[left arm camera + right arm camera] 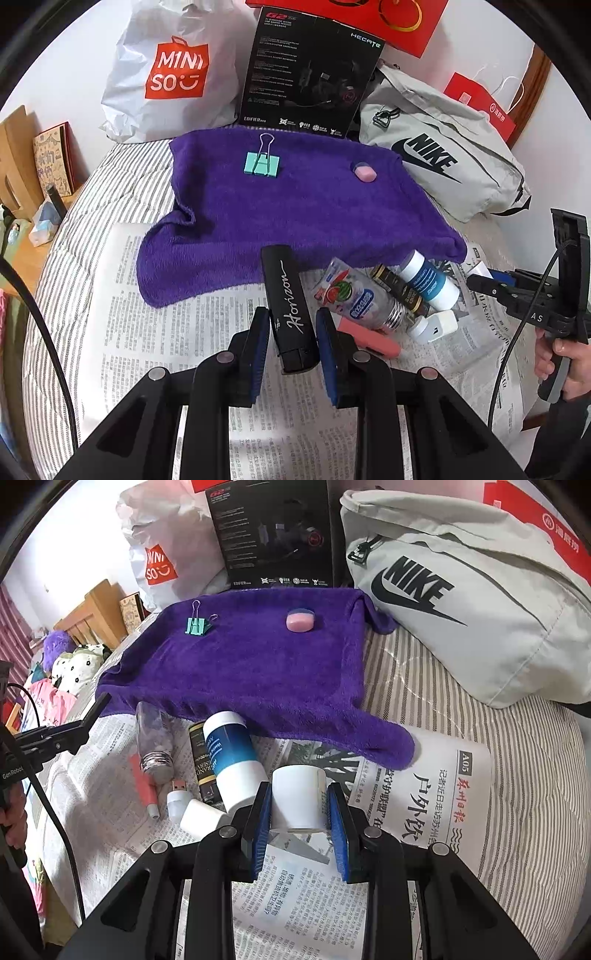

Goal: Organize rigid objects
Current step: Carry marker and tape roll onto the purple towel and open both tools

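Note:
My left gripper is shut on a black "Horizon" case, held above the newspaper. My right gripper is shut on a white cylindrical jar; it shows at the right edge of the left wrist view as right gripper. On the purple towel lie a teal binder clip and a pink eraser. A small pile lies on the paper: a blue-and-white bottle, a clear bottle, a dark gold-lettered tube, a coral pen and a white USB plug.
A grey Nike bag lies right of the towel. Behind it stand a black headset box and a white Miniso bag. The striped bedding falls away at the right. A wooden headboard and soft toys sit far left.

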The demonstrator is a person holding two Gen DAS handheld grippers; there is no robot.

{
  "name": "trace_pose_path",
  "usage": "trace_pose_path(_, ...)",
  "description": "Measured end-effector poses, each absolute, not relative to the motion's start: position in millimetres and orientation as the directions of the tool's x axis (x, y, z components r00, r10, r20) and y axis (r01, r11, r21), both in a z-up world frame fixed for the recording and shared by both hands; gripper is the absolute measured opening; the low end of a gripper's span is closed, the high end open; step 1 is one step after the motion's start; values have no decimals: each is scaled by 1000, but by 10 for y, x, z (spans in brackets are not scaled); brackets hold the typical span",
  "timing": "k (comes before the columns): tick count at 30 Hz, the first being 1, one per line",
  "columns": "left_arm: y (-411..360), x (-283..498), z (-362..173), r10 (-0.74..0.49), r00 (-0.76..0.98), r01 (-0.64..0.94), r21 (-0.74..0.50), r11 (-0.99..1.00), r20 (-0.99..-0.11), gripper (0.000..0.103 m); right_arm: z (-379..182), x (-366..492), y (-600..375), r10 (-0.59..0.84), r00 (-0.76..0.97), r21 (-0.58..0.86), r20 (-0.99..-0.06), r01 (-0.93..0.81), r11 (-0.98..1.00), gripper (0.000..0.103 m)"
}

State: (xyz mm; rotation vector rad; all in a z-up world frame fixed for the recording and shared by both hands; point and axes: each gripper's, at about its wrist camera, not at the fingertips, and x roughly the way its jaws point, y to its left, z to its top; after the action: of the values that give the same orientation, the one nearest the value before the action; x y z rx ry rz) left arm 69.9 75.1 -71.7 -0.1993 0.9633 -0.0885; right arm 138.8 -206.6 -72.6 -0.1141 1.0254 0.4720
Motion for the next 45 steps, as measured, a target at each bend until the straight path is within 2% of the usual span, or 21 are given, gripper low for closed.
trace_pose_path(11,810,998,-546,-157,587,8,-189,982,-794,25,-520,1585,-1986,349,453,131,-820,-446,886,30)
trace_pose_path(19,991,1377,-625,-137,573,-17,-179,984,-808,25,-464,2003,-1824,346,455,120,-821,-455,882,30)
trace_pose_path(35,1197,2072,-958,-126,527,-50,-179,983,-841,25,-808,2884,-1436,272,434,72,-859,-423,903,30)
trace_pose_path(45,1246,2277,-1148,-118,505,-54,-167,984,-855,25,-995,3116,-1256,247,424,44,-871,-433,900,30)
